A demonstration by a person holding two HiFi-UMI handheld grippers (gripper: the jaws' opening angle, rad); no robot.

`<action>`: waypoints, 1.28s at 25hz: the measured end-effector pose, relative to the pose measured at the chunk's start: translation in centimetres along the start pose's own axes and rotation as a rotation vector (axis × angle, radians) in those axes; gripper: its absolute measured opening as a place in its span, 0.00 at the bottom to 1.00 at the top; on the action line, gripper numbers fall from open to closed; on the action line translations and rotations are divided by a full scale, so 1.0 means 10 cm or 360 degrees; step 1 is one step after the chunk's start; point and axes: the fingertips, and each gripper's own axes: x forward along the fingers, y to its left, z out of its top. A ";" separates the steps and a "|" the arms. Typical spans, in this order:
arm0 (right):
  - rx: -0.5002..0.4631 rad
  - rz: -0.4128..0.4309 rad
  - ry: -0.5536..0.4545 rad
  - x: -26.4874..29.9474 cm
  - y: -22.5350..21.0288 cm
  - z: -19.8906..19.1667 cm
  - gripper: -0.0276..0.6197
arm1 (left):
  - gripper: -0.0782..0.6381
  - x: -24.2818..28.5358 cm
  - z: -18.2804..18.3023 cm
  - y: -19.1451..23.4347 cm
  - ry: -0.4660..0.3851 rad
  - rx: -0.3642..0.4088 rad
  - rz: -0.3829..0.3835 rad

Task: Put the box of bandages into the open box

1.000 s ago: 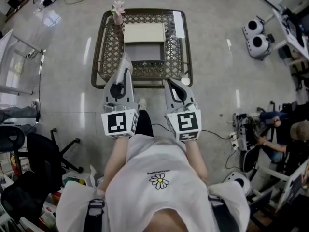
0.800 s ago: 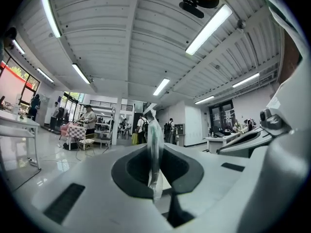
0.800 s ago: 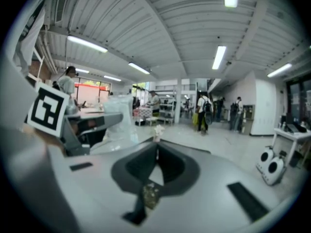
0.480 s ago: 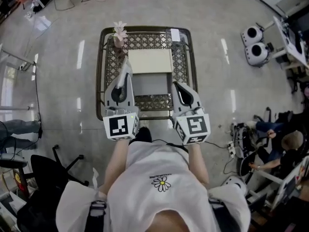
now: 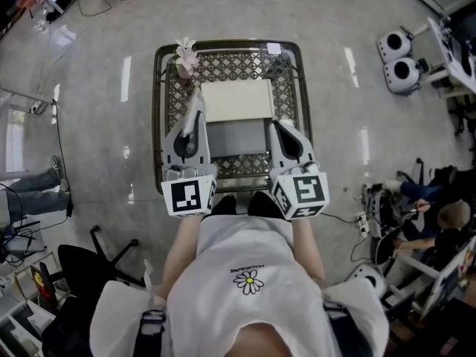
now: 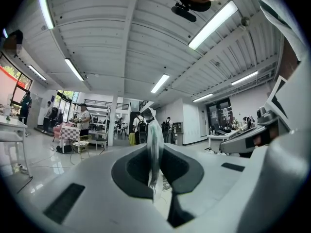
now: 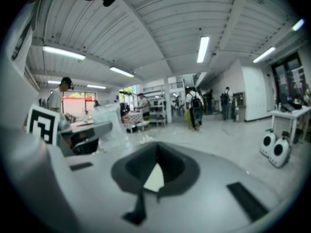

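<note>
Left gripper [image 5: 196,97] moved beside open box [image 5: 238,137], white flap, pinching clear plastic strip [image 6: 154,147]

Left gripper [image 5: 196,103] hides the open box's [image 5: 236,136] left edge.

Smooth matt pale-grey plastic shells with black matt pads on left gripper [image 6: 155,164] and right gripper [image 7: 157,152], thin glossy translucent film [image 6: 155,133] pinched between the left jaws, dark metal lattice table [image 5: 230,64] ahead of both, matt cream card-like open box [image 5: 236,103], glossy polished floor [image 5: 97,125] below, soft white cloth shirt [image 5: 245,251] behind them
</note>
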 end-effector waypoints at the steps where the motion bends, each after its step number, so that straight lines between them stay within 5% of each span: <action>1: -0.0001 0.0009 -0.0002 0.03 -0.03 0.01 0.09 | 0.16 0.02 -0.01 -0.03 0.0006 -0.0002 0.0002; 8: -0.0046 0.0070 -0.0020 0.24 -0.09 0.14 0.09 | 0.16 0.18 -0.03 0.06 0.0038 -0.0008 0.0101; 21: -0.0029 0.0132 0.0003 0.29 -0.27 0.11 0.09 | 0.16 0.33 0.01 -0.26 0.0046 0.0136 0.0035; 29: -0.0041 0.0157 0.0031 0.25 -0.25 0.07 0.09 | 0.16 0.39 -0.12 -0.41 0.0178 0.0077 -0.0029; 32: -0.0038 0.0163 0.0043 0.25 -0.25 0.04 0.09 | 0.16 0.45 -0.26 -0.42 0.0274 0.0209 -0.0043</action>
